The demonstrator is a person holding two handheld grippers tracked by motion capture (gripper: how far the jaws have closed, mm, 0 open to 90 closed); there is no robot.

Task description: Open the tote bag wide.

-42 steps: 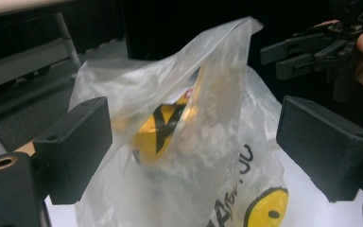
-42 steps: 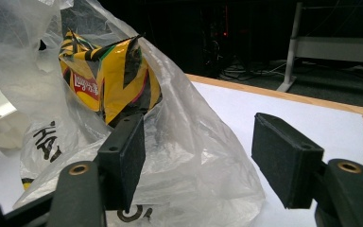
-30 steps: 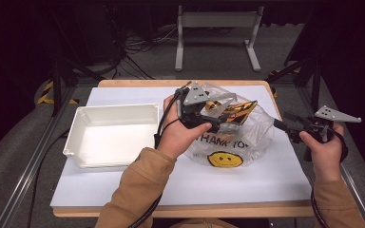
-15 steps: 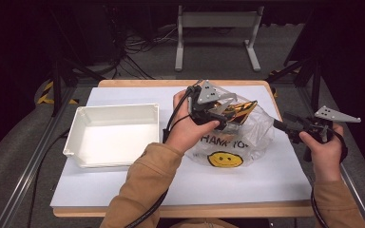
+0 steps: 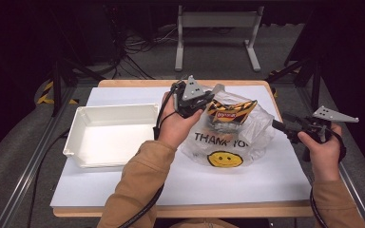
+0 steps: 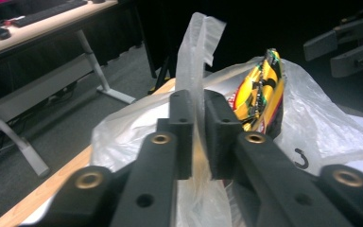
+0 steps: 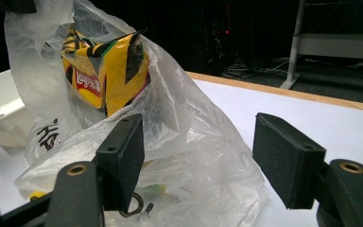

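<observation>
The left forearm reaches forward across the white mat (image 5: 123, 185), its hand raised over the plastic bag (image 5: 228, 142) at mid-table. The left gripper (image 6: 197, 135) pinches the bag's upright handle strip. The right gripper (image 7: 198, 161), jaws spread, sits low just beside the bag's right edge. Inside stands a yellow chip packet (image 5: 229, 111).
</observation>
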